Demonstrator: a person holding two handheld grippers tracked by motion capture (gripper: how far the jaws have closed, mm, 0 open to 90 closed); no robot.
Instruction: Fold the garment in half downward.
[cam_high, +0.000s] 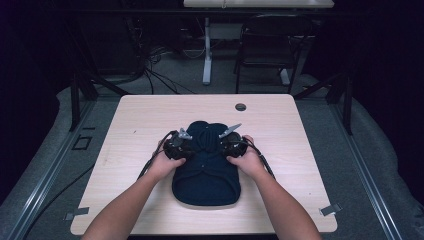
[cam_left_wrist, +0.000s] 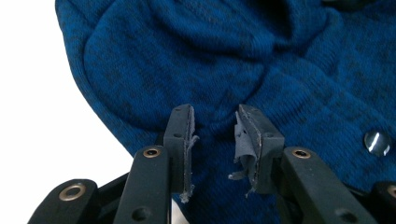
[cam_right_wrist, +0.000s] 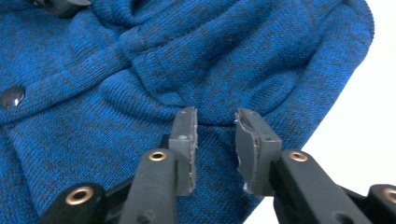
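Note:
A dark blue knitted garment (cam_high: 206, 172) with snap buttons lies folded in the middle of the light wooden table (cam_high: 140, 117). My left gripper (cam_high: 186, 135) sits over its left side and my right gripper (cam_high: 229, 132) over its right side, a hand behind each. In the left gripper view the left gripper (cam_left_wrist: 215, 122) is open, its jaws just above the blue knit (cam_left_wrist: 177, 56) with nothing between them. A button (cam_left_wrist: 376, 142) shows at the right there. The right gripper (cam_right_wrist: 215, 122) is likewise open above the knit (cam_right_wrist: 140, 60), near a button (cam_right_wrist: 12, 97).
A round cable hole (cam_high: 240, 107) sits near the table's far edge. Behind the table stand a black chair (cam_high: 267, 45) and a white desk leg (cam_high: 207, 50) among floor cables. Black frame struts (cam_high: 80, 92) flank the table.

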